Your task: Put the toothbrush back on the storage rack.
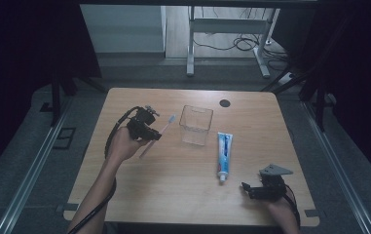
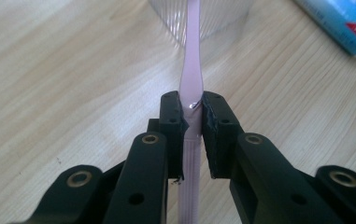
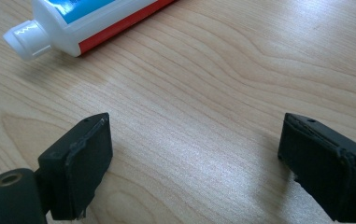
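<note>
The right claw (image 1: 254,189) sits low at the bench's (image 1: 173,195) near edge, jaws spread wide with bare wood between them, the toothpaste (image 1: 224,155) just ahead, cap toward it. The left claw (image 2: 192,116) is clamped on the pink toothbrush (image 2: 191,70) at its handle, holding it off the bench, head pointing toward the clear cup (image 1: 195,125) just beside it.

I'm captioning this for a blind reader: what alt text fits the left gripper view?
The left gripper clamps a pink toothbrush by its handle between its black fingers, above a wooden table. A clear plastic cup lies ahead, a toothpaste tube at upper right.
</note>
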Demonstrator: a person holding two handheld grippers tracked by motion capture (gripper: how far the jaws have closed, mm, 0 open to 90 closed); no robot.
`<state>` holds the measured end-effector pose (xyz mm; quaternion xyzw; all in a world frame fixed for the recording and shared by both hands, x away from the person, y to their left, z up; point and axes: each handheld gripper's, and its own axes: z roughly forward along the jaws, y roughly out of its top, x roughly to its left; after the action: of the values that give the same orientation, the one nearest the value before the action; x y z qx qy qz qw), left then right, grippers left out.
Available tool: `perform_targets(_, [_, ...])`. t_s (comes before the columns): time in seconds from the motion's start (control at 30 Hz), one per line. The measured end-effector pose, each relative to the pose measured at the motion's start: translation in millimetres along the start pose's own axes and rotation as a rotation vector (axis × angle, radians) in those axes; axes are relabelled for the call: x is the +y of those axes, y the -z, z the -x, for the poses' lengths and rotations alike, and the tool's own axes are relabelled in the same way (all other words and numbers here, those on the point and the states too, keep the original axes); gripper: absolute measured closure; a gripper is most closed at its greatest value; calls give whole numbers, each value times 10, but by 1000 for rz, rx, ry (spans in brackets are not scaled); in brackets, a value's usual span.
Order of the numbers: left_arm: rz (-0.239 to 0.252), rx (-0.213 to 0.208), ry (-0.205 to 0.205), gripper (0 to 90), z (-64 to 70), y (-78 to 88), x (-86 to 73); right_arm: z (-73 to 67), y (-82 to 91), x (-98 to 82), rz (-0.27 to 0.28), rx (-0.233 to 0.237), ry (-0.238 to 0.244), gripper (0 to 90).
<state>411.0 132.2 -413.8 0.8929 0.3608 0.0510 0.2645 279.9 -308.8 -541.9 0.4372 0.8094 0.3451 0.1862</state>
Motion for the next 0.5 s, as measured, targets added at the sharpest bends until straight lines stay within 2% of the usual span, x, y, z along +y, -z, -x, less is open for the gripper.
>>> perform_targets(0.33, [87,-4,-8,791,39,151,52,0,0,0,0,0,0,98])
perform_targets(0.5, [153,-11,-9,791,57,221,83,0,0,0,0,0,0,98])
